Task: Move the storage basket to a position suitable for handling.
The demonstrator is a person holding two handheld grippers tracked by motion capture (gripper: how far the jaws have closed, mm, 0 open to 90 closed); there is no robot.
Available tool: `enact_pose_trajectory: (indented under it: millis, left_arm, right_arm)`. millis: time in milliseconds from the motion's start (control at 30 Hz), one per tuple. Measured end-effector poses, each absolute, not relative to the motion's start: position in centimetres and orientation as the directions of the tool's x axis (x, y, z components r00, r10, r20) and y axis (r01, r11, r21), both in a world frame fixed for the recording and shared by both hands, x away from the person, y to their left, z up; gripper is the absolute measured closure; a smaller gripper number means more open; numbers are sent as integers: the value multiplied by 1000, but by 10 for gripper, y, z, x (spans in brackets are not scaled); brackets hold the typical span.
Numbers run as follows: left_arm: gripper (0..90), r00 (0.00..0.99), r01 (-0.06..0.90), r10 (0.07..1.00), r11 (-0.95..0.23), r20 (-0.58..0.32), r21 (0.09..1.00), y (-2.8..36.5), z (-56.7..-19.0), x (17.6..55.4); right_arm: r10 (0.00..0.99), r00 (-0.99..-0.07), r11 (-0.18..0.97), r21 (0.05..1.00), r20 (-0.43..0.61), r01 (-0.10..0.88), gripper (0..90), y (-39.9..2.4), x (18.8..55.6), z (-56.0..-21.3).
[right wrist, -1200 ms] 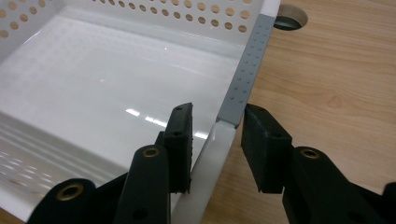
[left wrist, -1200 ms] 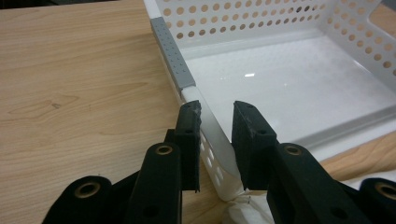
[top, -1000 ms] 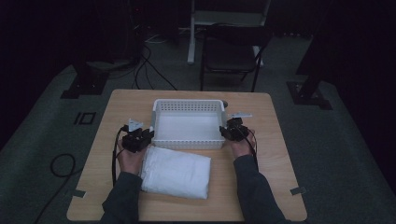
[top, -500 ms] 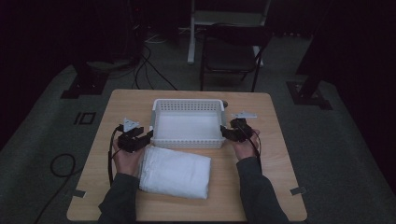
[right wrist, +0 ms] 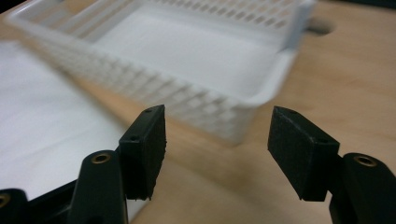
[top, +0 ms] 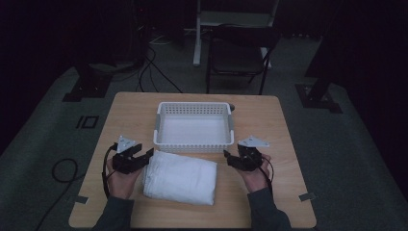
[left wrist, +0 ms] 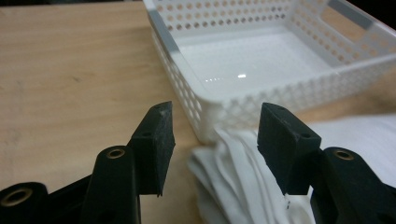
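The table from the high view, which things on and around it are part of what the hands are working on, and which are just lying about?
Likely part of the job, judging by where the grippers sit:
- folded white towel
- white basket, empty
- left gripper, open at the towel's left edge
- right gripper, open by the towel's right end

Just lying about:
- chair behind the table
- cables on the floor

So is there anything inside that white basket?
No, the white basket is empty: its bare floor shows in all three views. The folded white towel lies on the table in front of it, not inside.
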State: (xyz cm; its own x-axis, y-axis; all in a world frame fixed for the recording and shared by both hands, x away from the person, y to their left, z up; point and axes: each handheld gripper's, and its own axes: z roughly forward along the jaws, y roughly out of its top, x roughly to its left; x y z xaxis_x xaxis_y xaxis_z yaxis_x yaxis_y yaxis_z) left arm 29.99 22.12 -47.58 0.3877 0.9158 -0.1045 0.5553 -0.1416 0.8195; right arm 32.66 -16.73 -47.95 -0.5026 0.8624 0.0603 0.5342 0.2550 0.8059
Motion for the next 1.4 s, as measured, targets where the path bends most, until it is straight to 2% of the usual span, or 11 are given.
enact_pose_trajectory:
  millis: [200, 400, 567, 633, 933, 1400]
  left_arm:
    - [460, 404, 595, 910, -183, -94, 783, 217, -488, 284]
    - [484, 446, 629, 891, -246, -82, 738, 206, -510, 282]
    - [492, 451, 637, 886, -239, -103, 733, 206, -512, 284]
    - [496, 453, 639, 886, -241, -104, 731, 204, -512, 285]
    - [497, 473, 634, 870, -229, -136, 739, 189, -516, 288]
    - [490, 499, 607, 858, -245, -123, 756, 166, -518, 301]
  right_arm:
    - [799, -592, 303, 779, 107, 549, 378, -146, 299, -502]
    - [758, -637, 345, 744, 138, 572, 406, -133, 283, -521]
    - [738, -661, 378, 727, 138, 573, 573, -127, 284, -532]
    - [733, -668, 391, 724, 129, 569, 607, -125, 286, -534]
    - [784, -611, 364, 717, 108, 595, 625, -140, 301, -535]
    - [835, -546, 339, 719, 66, 606, 624, -159, 316, -532]
